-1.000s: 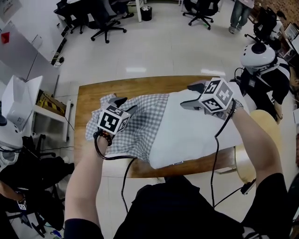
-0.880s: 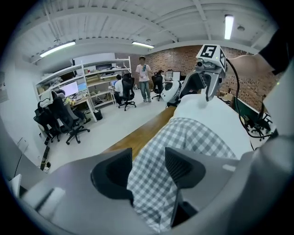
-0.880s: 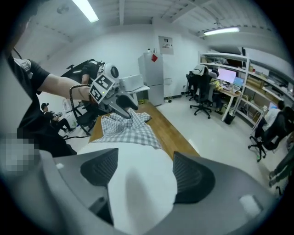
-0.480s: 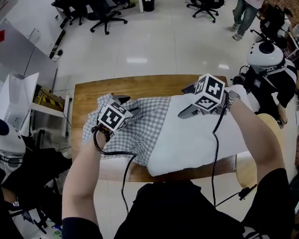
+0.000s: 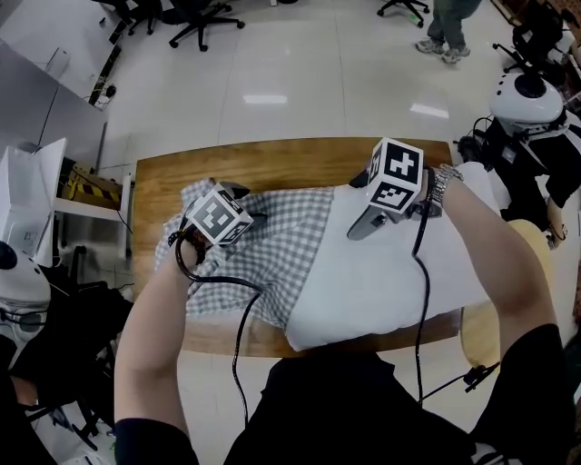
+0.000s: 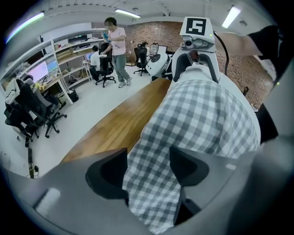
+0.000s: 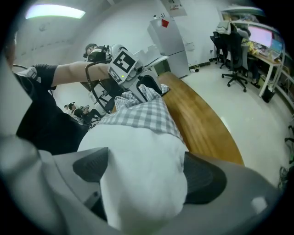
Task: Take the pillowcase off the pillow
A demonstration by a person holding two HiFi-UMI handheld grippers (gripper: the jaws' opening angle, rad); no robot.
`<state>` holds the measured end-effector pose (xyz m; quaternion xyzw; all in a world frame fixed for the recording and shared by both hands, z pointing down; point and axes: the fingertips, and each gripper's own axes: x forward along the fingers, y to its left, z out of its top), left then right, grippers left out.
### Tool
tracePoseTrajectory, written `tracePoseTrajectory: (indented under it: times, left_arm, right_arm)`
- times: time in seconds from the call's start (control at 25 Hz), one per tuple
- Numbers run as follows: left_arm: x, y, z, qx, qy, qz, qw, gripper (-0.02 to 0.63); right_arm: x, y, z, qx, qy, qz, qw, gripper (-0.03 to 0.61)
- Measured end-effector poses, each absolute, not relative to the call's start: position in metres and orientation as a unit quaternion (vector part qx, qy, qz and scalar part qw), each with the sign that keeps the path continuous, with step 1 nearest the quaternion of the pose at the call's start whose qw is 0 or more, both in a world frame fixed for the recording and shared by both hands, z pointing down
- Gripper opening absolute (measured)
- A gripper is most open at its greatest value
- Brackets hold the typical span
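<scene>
The pillow [image 5: 381, 272] lies across the worktop [image 5: 272, 163], its checked pillowcase [image 5: 281, 245] covering only the 9 o'clock end. The left hand-held gripper [image 6: 149, 167], its jaws just opening, straddles a fold of pillowcase. The right hand-held gripper [image 7: 146, 167], toward 3 o'clock, has just opened wide around the pillow's bare corner.

Office-lab: swivel chairs [image 5: 201, 27], monitor desks [image 7: 262, 37], brick wall [image 6: 151, 34].
</scene>
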<state>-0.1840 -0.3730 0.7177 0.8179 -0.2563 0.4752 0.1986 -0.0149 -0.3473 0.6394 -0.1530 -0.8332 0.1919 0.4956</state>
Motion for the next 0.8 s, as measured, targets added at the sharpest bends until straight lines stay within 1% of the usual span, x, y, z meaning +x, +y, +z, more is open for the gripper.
tracePoseTrajectory:
  times: [0.24,0.28,0.4,0.44,0.56,0.6,0.64,0.72,0.8]
  left_arm:
    - [-0.186,-0.389,0.754,0.806,-0.230,0.498,0.222,0.293]
    - [-0.184,-0.390,0.760,0.807,-0.222,0.500,0.224,0.293]
    - [-0.183,-0.392,0.759,0.805,-0.204,0.513,0.216,0.281]
    - [-0.185,-0.392,0.758,0.804,-0.199,0.518,0.214,0.256]
    - [-0.191,-0.390,0.763,0.795,-0.195,0.531,0.217,0.097]
    - [-0.193,-0.391,0.765,0.791,-0.198,0.536,0.217,0.023]
    - [-0.195,-0.391,0.767,0.787,-0.202,0.541,0.216,0.011]
    - [-0.199,-0.390,0.769,0.780,-0.211,0.548,0.218,0.009]
    - [-0.206,-0.392,0.765,0.775,-0.230,0.547,0.218,0.009]
  right_arm:
    - [-0.006,-0.359,0.654,-0.166,-0.819,0.216,0.505,0.508]
    - [-0.006,-0.359,0.657,-0.167,-0.816,0.218,0.509,0.493]
    - [-0.012,-0.356,0.660,-0.169,-0.810,0.221,0.515,0.417]
    - [-0.015,-0.356,0.659,-0.170,-0.810,0.222,0.516,0.392]
    - [-0.020,-0.356,0.652,-0.171,-0.810,0.221,0.516,0.306]
    - [-0.020,-0.357,0.650,-0.170,-0.811,0.220,0.515,0.277]
    - [-0.020,-0.358,0.649,-0.168,-0.812,0.219,0.514,0.259]
    - [-0.018,-0.360,0.646,-0.163,-0.817,0.217,0.508,0.236]
    - [-0.015,-0.362,0.640,-0.154,-0.825,0.213,0.501,0.199]
